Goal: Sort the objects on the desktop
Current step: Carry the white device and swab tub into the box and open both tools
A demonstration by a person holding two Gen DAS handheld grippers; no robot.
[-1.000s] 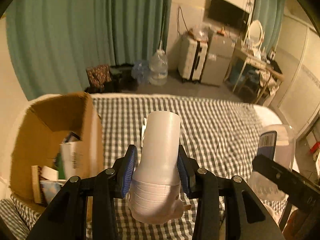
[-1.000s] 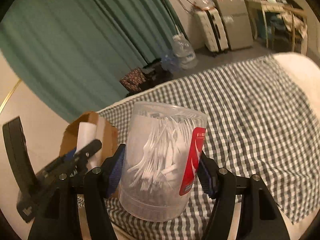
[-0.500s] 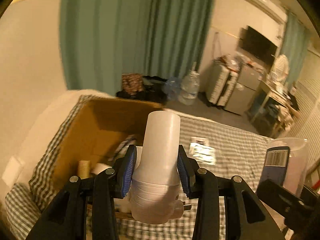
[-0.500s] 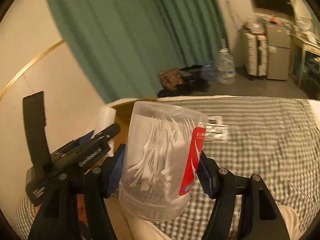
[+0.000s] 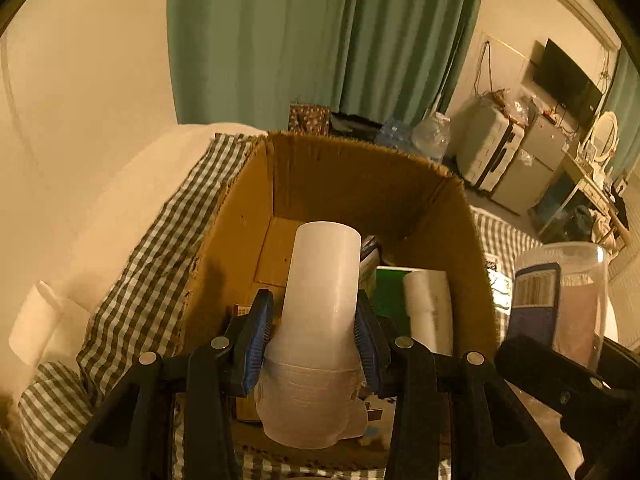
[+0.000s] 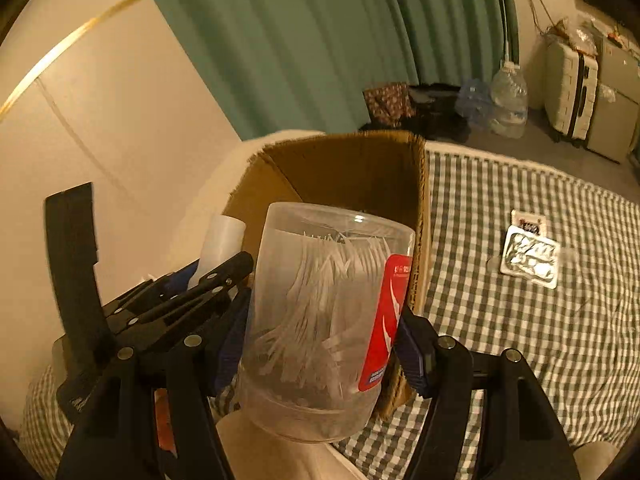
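My left gripper (image 5: 316,336) is shut on a white plastic bottle (image 5: 320,304), held over the open cardboard box (image 5: 352,184). Inside the box lie another white bottle (image 5: 428,308), a green item (image 5: 390,288) and small packs. My right gripper (image 6: 324,340) is shut on a clear tub of white floss picks (image 6: 324,320) with a red label, just right of the box (image 6: 418,216) and close beside the left gripper (image 6: 172,304). In the left wrist view the tub (image 5: 560,300) shows at the right edge.
The box stands on a bed with a green checked cover (image 6: 520,320). A foil blister pack (image 6: 530,256) lies on the cover to the right. A cream wall and green curtain (image 5: 320,40) stand behind; suitcases (image 5: 488,152) and a water jug sit on the floor beyond.
Both grippers have swung left toward the cardboard box, each still holding its item. The left one now hangs over the box opening, and the right one sits at the box's right wall.
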